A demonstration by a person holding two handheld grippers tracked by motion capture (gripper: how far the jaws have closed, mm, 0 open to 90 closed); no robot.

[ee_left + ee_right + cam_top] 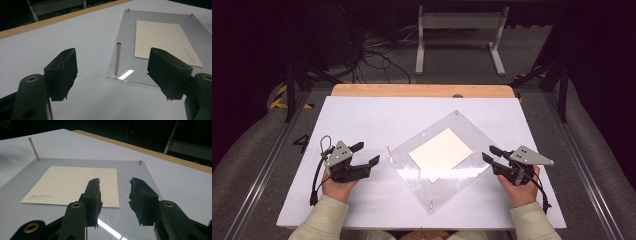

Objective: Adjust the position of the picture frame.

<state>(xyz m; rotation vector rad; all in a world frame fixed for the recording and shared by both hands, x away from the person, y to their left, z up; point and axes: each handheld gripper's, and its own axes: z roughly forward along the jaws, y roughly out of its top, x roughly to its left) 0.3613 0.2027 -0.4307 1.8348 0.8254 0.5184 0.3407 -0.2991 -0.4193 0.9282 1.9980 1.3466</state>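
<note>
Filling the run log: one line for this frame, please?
left gripper: open, empty, left of clear plate | right gripper: open, empty, at plate's right corner | card: flat on plate, untouched | tall pin: upright

Card (441, 149) on plate (412, 165), between grippers

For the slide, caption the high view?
Two open hand-held grippers, left gripper and right gripper, flank a clear plate bearing a cream card.
</note>
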